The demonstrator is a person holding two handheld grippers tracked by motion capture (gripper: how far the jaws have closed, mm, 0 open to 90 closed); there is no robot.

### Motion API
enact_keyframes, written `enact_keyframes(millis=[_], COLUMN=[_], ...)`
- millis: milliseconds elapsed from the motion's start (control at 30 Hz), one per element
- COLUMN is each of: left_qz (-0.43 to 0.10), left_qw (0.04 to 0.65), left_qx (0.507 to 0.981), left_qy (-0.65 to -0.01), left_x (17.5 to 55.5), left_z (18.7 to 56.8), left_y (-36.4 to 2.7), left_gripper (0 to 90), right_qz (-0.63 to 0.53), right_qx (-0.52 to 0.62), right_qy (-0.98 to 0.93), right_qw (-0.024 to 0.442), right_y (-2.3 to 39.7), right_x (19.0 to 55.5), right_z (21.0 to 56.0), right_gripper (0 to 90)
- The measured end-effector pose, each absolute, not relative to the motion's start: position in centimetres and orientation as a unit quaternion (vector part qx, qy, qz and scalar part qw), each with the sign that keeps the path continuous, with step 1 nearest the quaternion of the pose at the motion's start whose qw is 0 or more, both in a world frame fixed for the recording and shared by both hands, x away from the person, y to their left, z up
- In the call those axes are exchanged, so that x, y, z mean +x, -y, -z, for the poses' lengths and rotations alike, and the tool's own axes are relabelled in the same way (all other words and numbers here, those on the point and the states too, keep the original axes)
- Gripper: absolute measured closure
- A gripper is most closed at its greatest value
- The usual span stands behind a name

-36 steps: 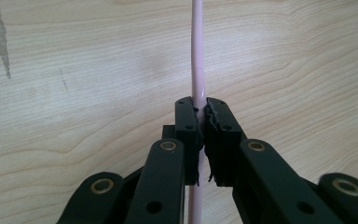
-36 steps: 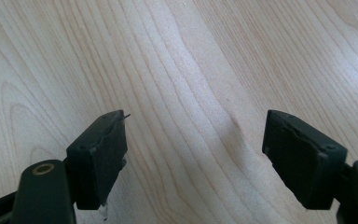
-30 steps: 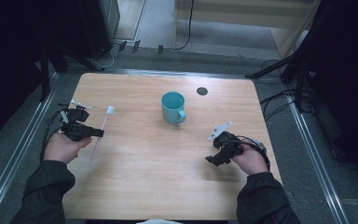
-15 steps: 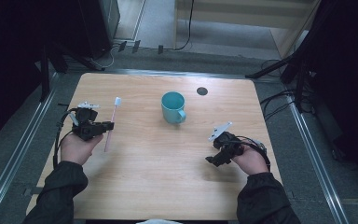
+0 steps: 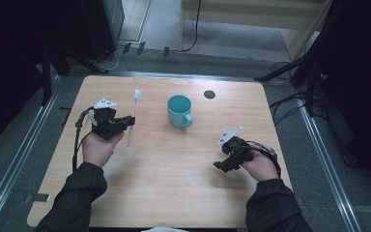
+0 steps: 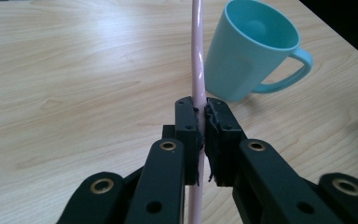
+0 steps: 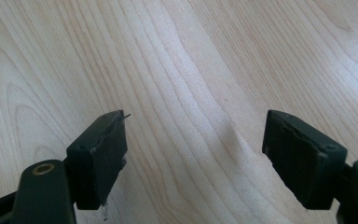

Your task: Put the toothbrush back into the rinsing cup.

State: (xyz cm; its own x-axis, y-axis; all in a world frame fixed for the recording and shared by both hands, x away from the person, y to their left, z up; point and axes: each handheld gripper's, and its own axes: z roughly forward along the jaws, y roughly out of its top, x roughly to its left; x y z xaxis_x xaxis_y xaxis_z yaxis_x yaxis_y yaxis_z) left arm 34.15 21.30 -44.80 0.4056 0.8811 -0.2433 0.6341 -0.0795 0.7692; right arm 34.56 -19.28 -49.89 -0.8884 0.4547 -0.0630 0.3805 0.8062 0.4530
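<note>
Holding: left gripper (image 6: 200, 135), jaws closed on pink toothbrush (image 5: 131, 121) at mid-handle, long axis crosswise to the jaws, bristles away from the person. Teal mug (image 6: 249, 51) just ahead-right, nearer this gripper. Right gripper (image 7: 196, 154) open, empty, over bare tabletop (image 5: 174, 179).

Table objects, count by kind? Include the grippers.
Toothbrush: 1, pink, clamped in the left gripper
Mug: 1, teal, upright
Grippers: 2, the right gripper open over bare wood
Total: 4
</note>
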Motion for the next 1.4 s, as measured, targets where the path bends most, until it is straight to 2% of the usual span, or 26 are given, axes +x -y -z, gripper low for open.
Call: enact_keyframes(millis=[467, 933, 1400], left_qz=[-0.205, -0.243, -0.248], left_qw=[0.454, 0.481, 0.487], left_qx=[0.708, 0.689, 0.694], left_qy=[-0.502, -0.484, -0.468], left_x=[36.0, 37.4, 39.8], left_z=[42.3, 40.4, 39.8], left_y=[-18.4, -15.4, -12.3], left_gripper=[84.1, 84.1, 84.1], right_qz=[-0.222, -0.225, -0.227], right_qx=[0.219, 0.216, 0.218], right_qy=[-0.946, -0.946, -0.945], right_qw=[0.085, 0.087, 0.087], right_y=[19.2, 19.3, 19.3], right_x=[34.5, 34.6, 34.5], right_z=[49.8, 49.7, 49.7], right_gripper=[22.1, 22.2, 22.2])
